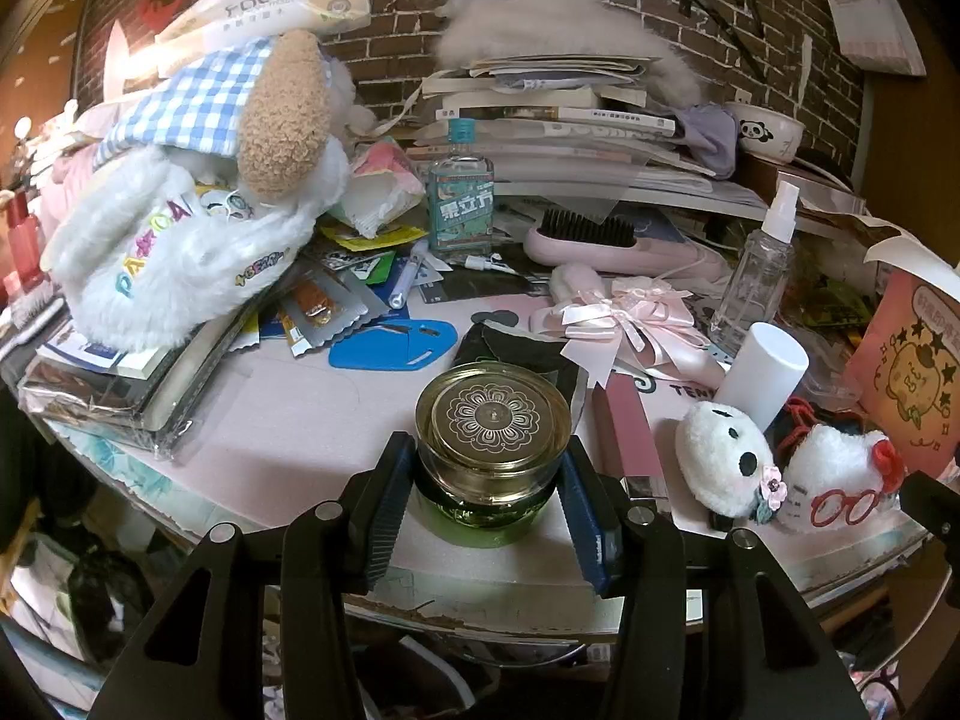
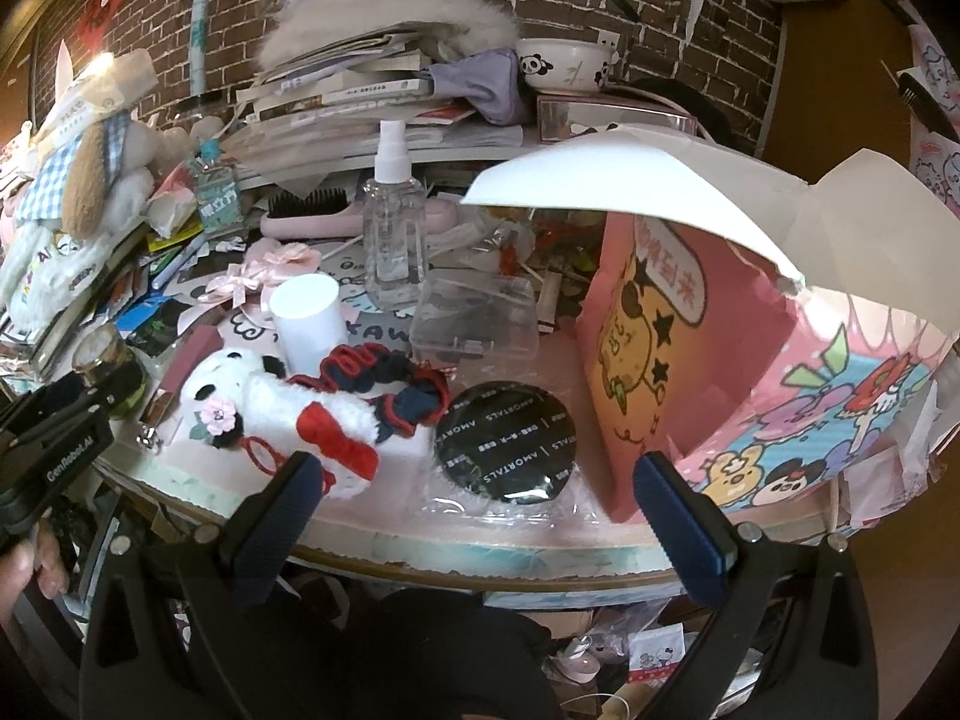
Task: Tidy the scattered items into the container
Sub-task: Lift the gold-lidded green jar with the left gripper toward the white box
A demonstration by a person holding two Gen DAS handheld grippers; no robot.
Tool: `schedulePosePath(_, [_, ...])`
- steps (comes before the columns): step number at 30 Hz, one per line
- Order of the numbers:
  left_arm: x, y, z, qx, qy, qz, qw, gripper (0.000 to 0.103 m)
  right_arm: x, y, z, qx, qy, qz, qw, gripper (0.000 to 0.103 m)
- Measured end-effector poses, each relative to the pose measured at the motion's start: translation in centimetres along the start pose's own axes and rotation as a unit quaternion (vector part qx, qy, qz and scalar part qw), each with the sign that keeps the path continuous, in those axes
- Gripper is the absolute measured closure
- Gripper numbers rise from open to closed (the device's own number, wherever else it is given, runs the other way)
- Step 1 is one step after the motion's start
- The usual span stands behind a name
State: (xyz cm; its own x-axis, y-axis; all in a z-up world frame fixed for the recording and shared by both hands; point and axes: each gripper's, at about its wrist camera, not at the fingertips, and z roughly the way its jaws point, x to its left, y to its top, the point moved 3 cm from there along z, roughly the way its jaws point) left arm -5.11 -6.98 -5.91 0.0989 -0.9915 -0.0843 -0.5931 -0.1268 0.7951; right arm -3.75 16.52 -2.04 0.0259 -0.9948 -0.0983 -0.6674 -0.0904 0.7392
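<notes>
A: What is hard to make out here?

B: The lower part of the green glass jar (image 1: 493,468) sits behind the pads of the left tool (image 1: 485,498), so I cannot read where its base meets the pink bench (image 1: 288,420). In the right wrist view the same jar is a small blur at nine o'clock, half covered by the left tool's black body. The far books and papers blur together, and the pink cartoon box (image 2: 780,384) is cut off at three o'clock under its raised white flap.

A: And the tools?

B: The left tool pinches the jar, one blue pad on each side of it, just below the gold lid (image 1: 493,417). The right tool (image 2: 474,480) stands spread wide with nothing between its pads.

A: Where do the things lie from each tool?

B: The jar is dead centre ahead of the left tool, at the bench's near edge. Ahead of the right tool at twelve o'clock lies a black round compact (image 2: 505,441) in clear wrap. The panda plush (image 2: 240,402) is at ten o'clock, the box at two o'clock.
</notes>
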Motion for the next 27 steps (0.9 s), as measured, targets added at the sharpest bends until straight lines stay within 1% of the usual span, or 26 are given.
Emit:
schedulePosePath(8, [0.1, 0.0, 0.0, -0.002, 0.001, -0.005, 1.0000, 0.060, 0.0, 0.0, 0.0, 0.000, 0.000, 0.000, 1.000, 0.000])
schedulePosePath(12, [0.2, 0.2, -0.5, -0.013, 0.010, -0.001, 0.9999, 0.060, 0.0, 0.0, 0.0, 0.000, -0.001, 0.000, 1.000, 0.000])
schedulePosePath(18, [-0.1, 1.0, -1.0, -0.026, 0.009, 0.010, 0.9996, 0.060, 0.0, -0.1, 0.0, 0.001, 0.001, 0.001, 1.000, 0.000])
schedulePosePath(23, [-1.2, 2.3, -1.8, -0.037, 0.003, 0.030, 0.9989, 0.060, 0.0, -0.1, 0.0, 0.001, 0.000, 0.001, 1.000, 0.000])
schedulePosePath(27, [-2.8, 3.5, -2.7, -0.045, -0.017, 0.050, 0.9976, 0.060, -0.4, -0.2, 0.1, 0.005, 0.000, 0.000, 1.000, 0.000])
